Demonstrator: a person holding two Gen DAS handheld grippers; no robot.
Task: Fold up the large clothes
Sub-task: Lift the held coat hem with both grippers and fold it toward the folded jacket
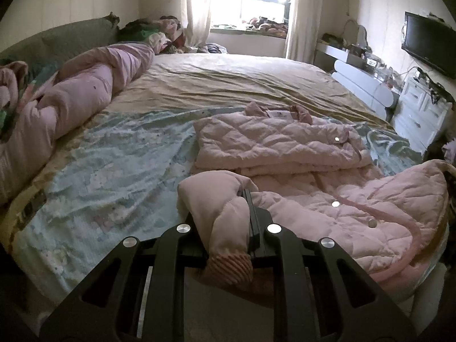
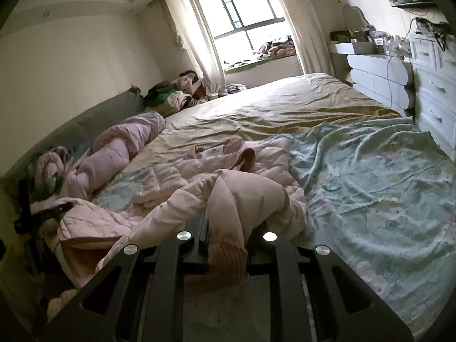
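- Pink quilted coat [image 1: 285, 142] on the near part of the bed [image 1: 119, 165], partly folded only.
- Left gripper [image 1: 228, 213] clamped on one ribbed sleeve cuff [image 1: 230, 265]; right gripper [image 2: 228, 225] clamped on the other cuff [image 2: 228, 259].
- Further off, upper part with the collar [image 1: 273, 111] already doubled into layers.
- Left to do, as judged: sleeves laid inward, hem folded up.

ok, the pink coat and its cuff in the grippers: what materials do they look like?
Pink coat: thin quilted padded fabric, matte, judging by the diamond stitching and puffy wrinkles; likely synthetic shell, can't confirm. Snaps: shiny, probably metal. Cuff in the left gripper: ribbed knit, by its parallel ridges. Right gripper pinches a matching cuff.
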